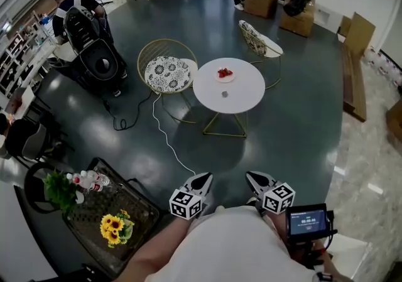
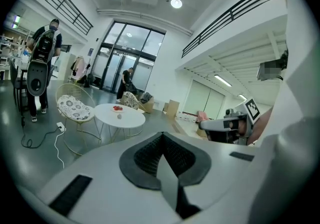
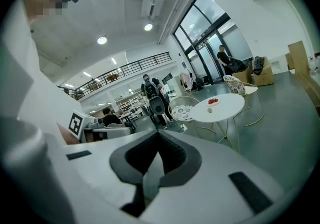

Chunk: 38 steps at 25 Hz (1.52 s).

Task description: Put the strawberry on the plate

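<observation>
Held close to the body, the left gripper and the right gripper both have their jaws pressed together with nothing between them. Just ahead on the dark floor a white cable snakes toward the round white table, which stands well apart from the person. On it sits the plate, with red strawberries lying in it; near it is a small pale thing, too small to identify. A wire chair stands just beside the table. The risks I see are a foot catching the cable on the walk over, a bump tipping the thin-legged table, and closed-hard jaws bruising soft fruit.
</observation>
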Available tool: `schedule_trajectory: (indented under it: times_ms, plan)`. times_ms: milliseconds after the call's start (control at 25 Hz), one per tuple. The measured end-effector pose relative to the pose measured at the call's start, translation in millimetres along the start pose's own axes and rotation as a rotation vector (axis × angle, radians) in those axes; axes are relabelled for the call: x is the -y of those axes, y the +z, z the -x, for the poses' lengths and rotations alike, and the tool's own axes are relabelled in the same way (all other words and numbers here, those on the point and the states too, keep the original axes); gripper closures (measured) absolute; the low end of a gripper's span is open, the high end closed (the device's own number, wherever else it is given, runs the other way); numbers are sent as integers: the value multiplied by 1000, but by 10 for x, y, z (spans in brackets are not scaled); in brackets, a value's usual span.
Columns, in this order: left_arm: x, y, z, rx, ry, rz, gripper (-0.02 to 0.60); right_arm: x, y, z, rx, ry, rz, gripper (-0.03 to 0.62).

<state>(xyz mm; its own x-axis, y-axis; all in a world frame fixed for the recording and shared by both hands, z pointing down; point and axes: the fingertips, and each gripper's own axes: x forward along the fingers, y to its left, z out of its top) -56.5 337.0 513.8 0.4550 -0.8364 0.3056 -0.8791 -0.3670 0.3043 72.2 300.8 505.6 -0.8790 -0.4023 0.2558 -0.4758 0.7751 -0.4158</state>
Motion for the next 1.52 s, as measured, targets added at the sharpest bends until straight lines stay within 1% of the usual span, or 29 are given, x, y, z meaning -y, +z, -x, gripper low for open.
schedule_trajectory:
  times_ms: [160, 360, 600, 880, 1160, 1360, 1520]
  plan:
    - [38, -5, -35, -9, -11, 5, 577, 33, 45, 18, -1, -8, -4, 588]
    - [63, -22, -78, -17, -28, 5, 577, 76, 16, 70, -8, -41, -7, 588]
    - [74, -78, -74, -31, -45, 5, 577, 51, -33, 104, -1, -62, -12, 588]
    - [50, -127, -50, -41, -48, 1, 577, 20, -91, 120, 1, -67, -23, 588]
    - [68, -109, -16, -49, -42, 2, 577, -1, -1, 113, 12, -56, -16, 588]
    - [32, -136, 21, -48, -34, 13, 577, -8, -64, 69, 1, -45, -7, 588]
    - [8, -145, -6, -53, -29, 17, 577, 46, -28, 51, -4, -50, -15, 588]
